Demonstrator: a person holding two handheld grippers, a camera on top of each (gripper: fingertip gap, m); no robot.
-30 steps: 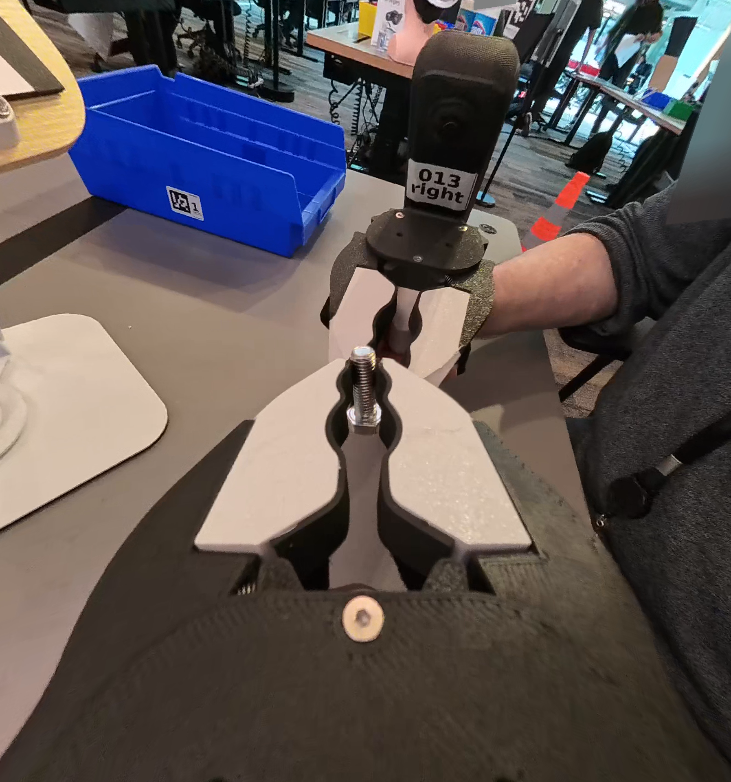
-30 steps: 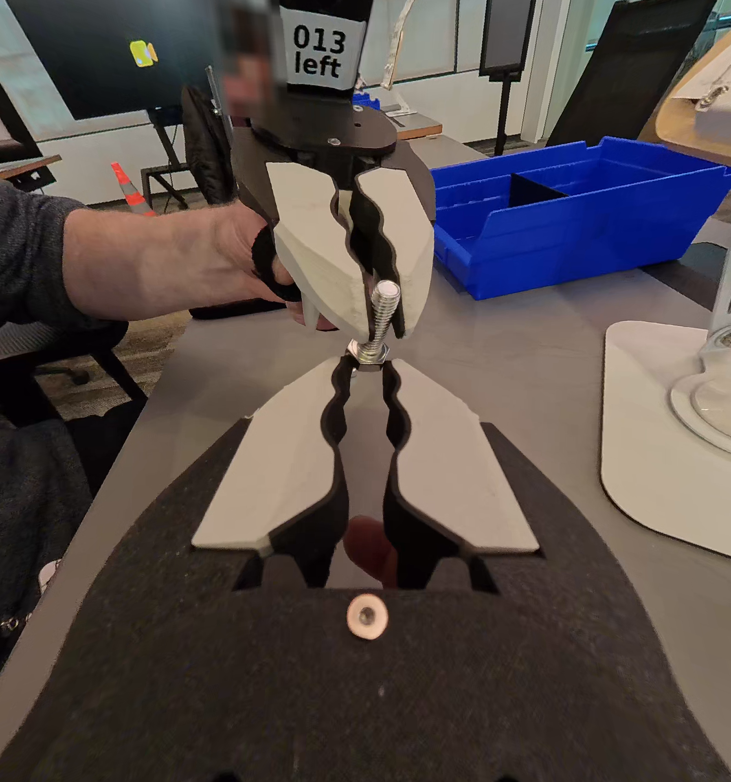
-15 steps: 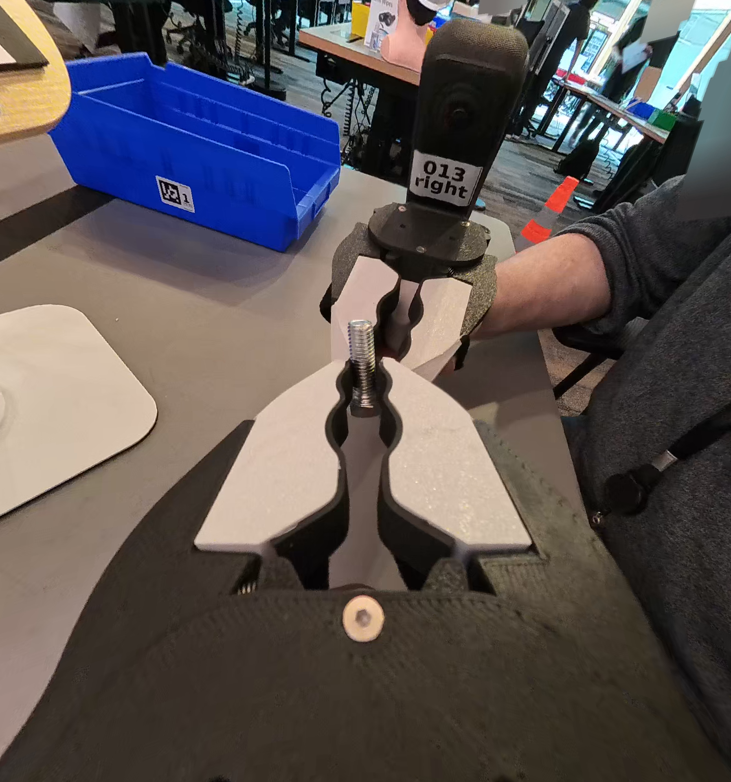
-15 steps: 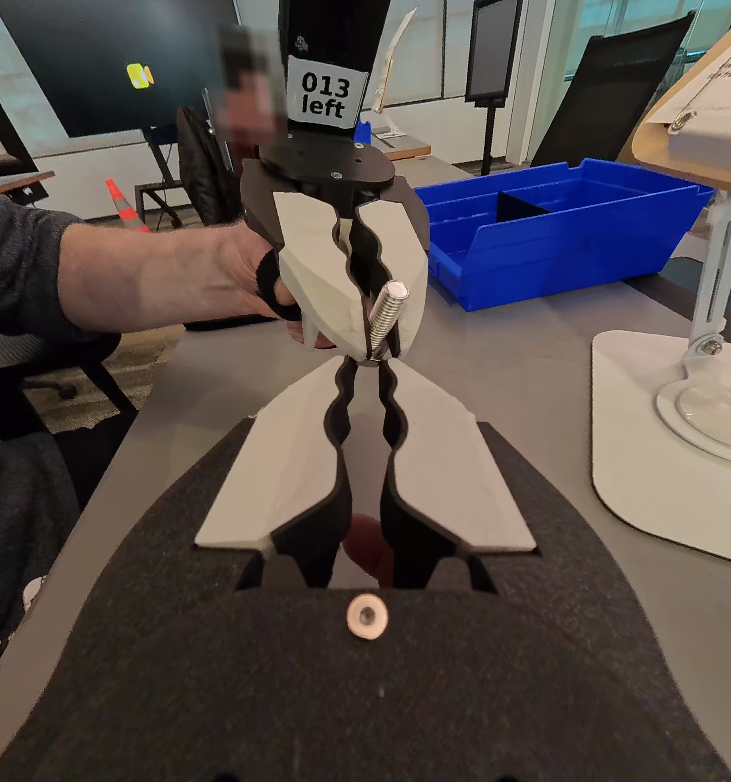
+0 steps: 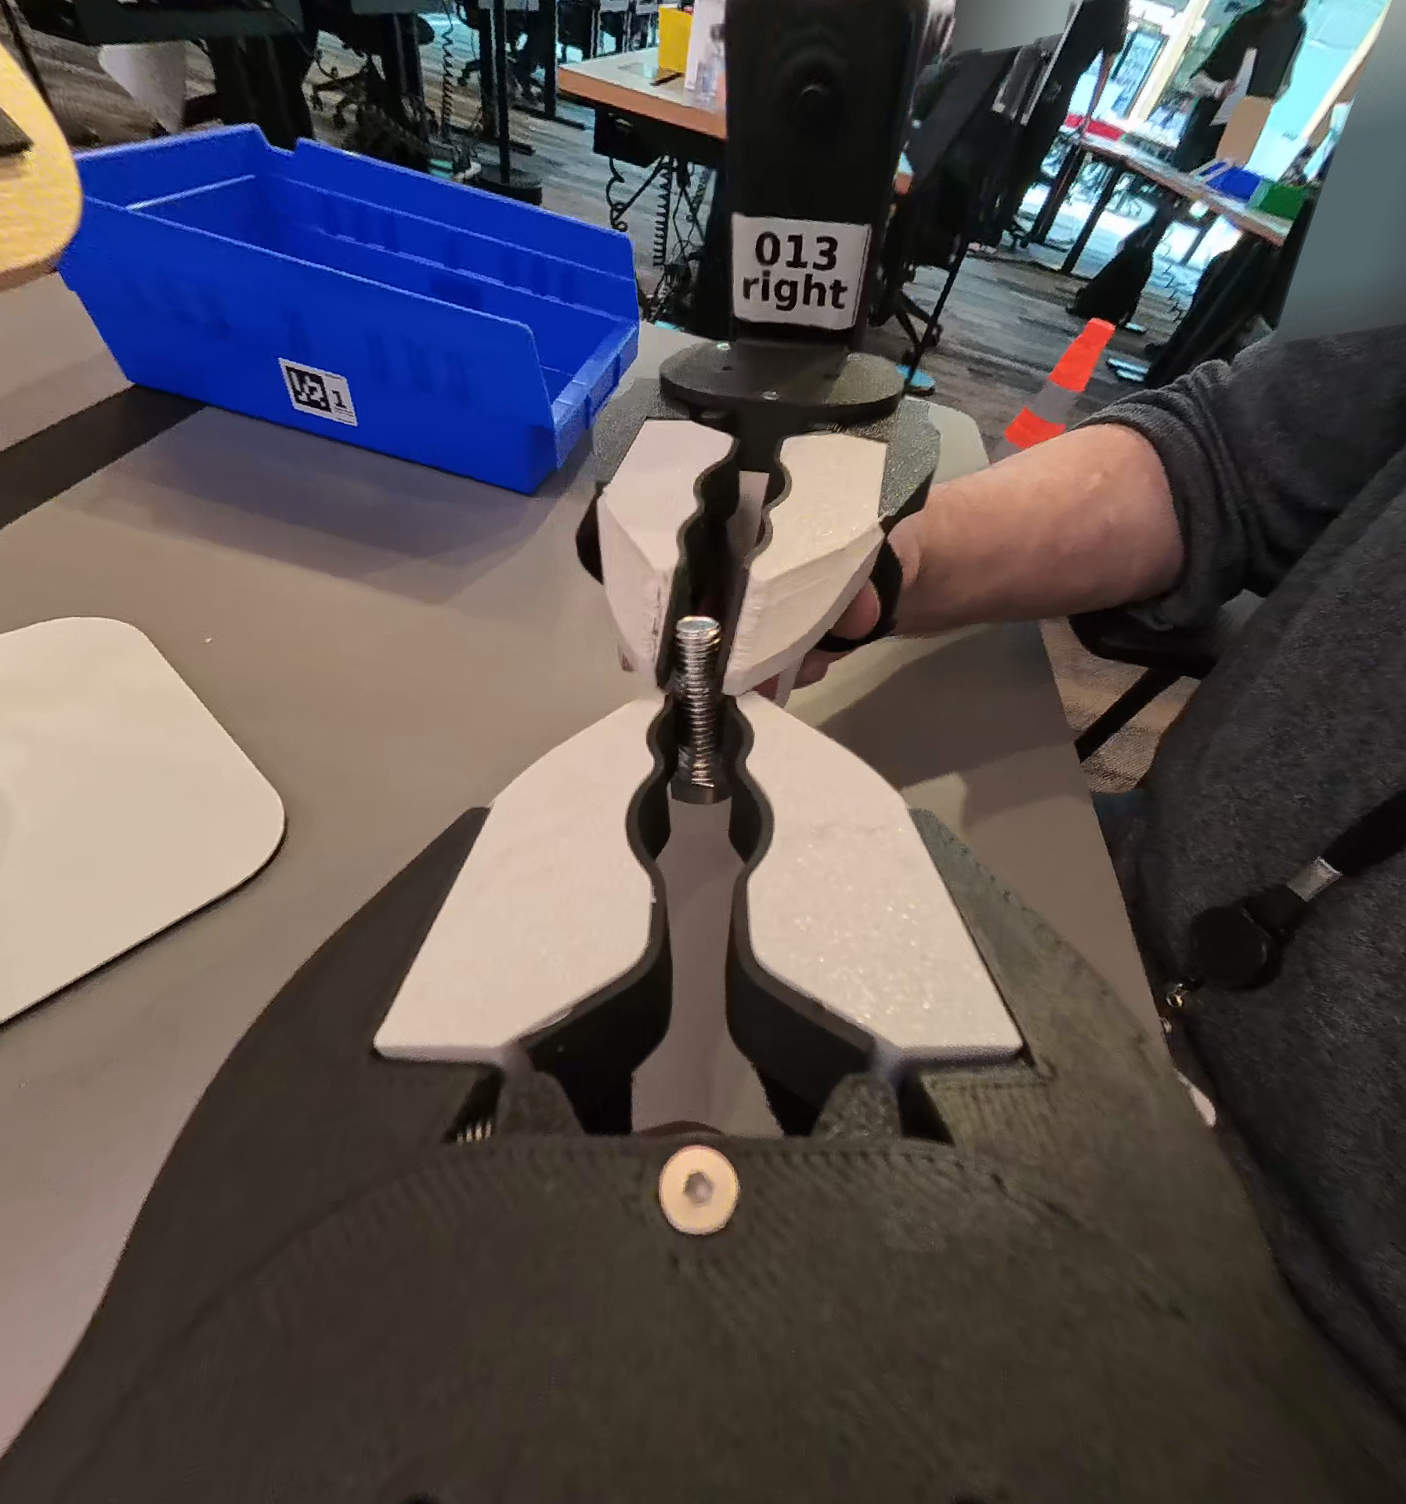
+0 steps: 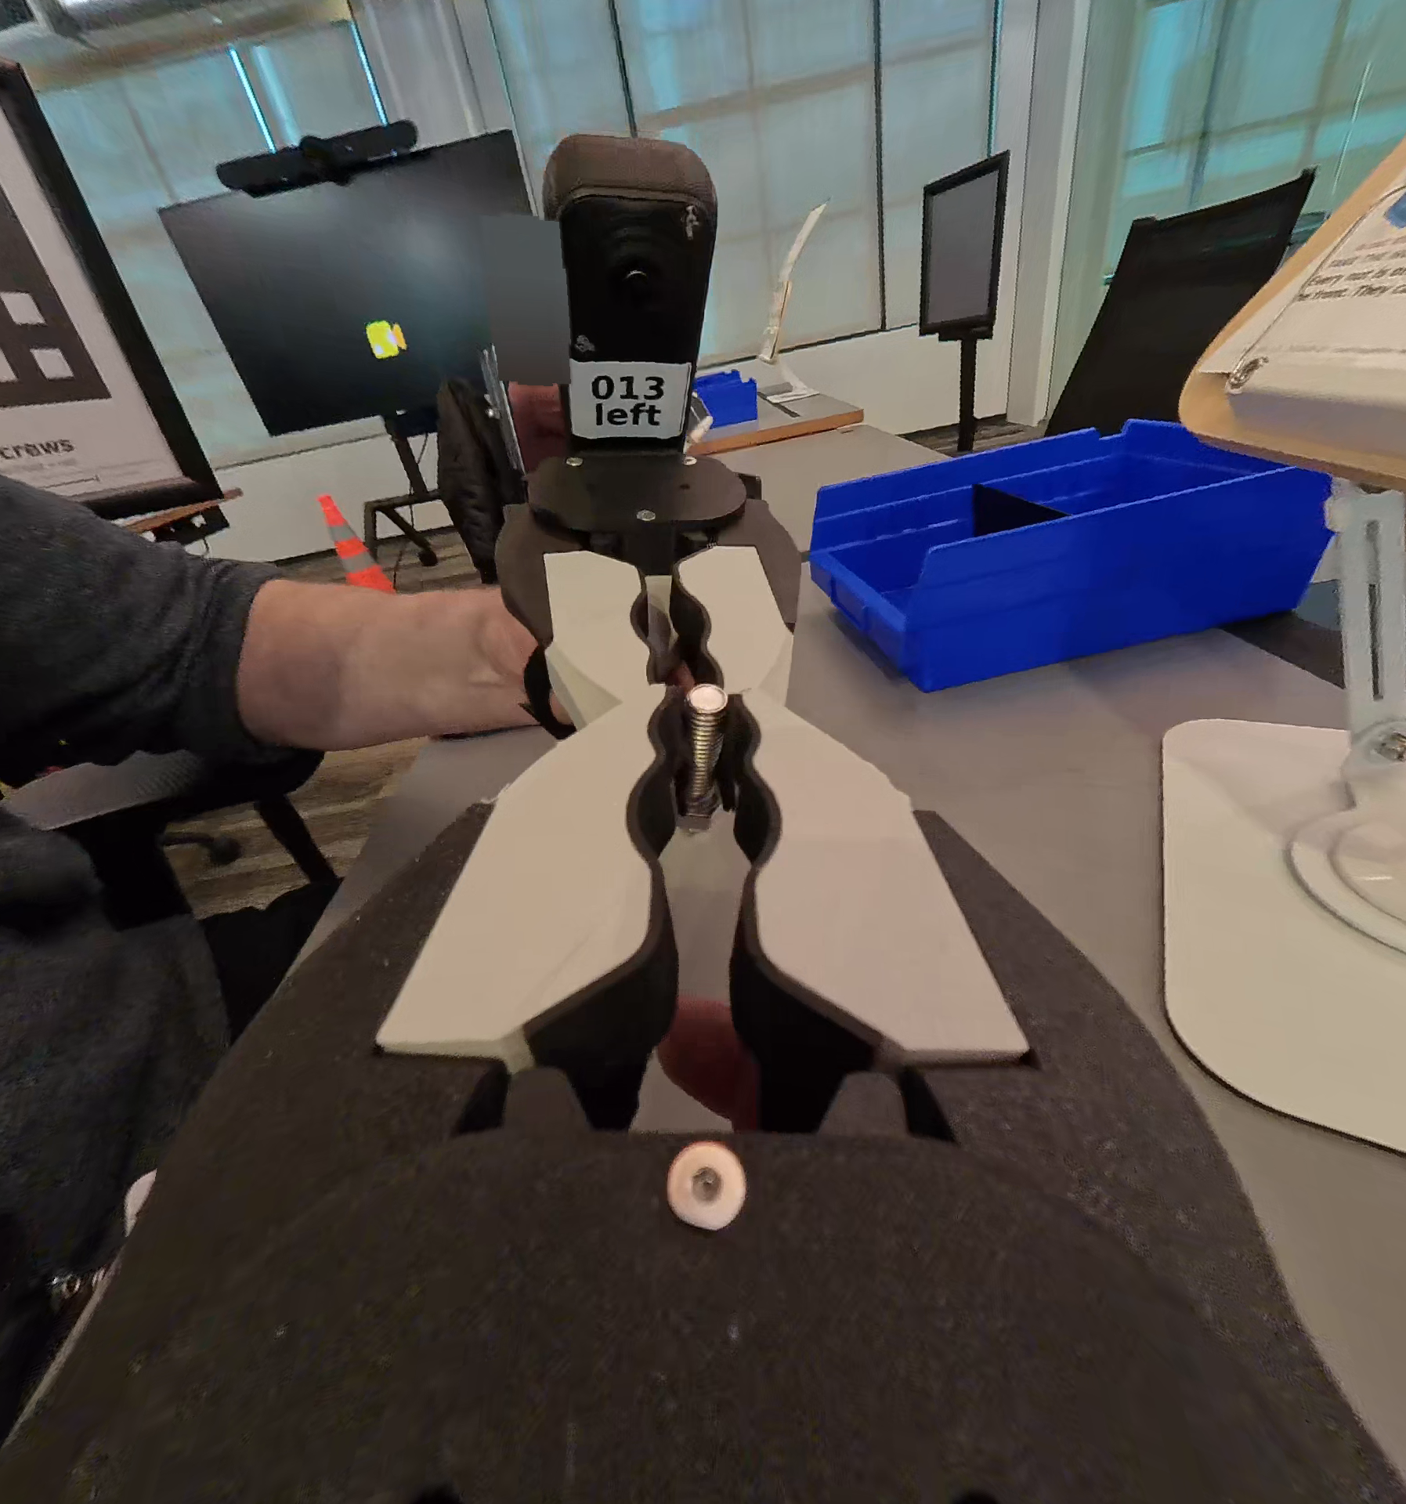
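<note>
Left tool (image 5: 699, 720): clamped on an upright silver bolt (image 5: 695, 675).
Right tool (image 6: 706, 716): seemingly closed on the same bolt, over the grey worktop (image 5: 357, 651).

printed labels mark both camera handles (image 5: 813, 122) (image 6: 630, 268) and the blue bin (image 5: 406, 325); a framed poster (image 6: 24, 325) and page (image 6: 1383, 260) carry writing.

**Bolt held in two claws above the table**

A silver metal bolt (image 5: 695, 716) with a threaded shank is seen gripped at its lower part, near the hexagonal end, between the fingertips of the left claw (image 5: 698, 732). Its flat-tipped threaded end is pointed away and is enclosed by the right claw (image 6: 703, 732). It is held clear of the grey table (image 5: 357, 651).
</note>
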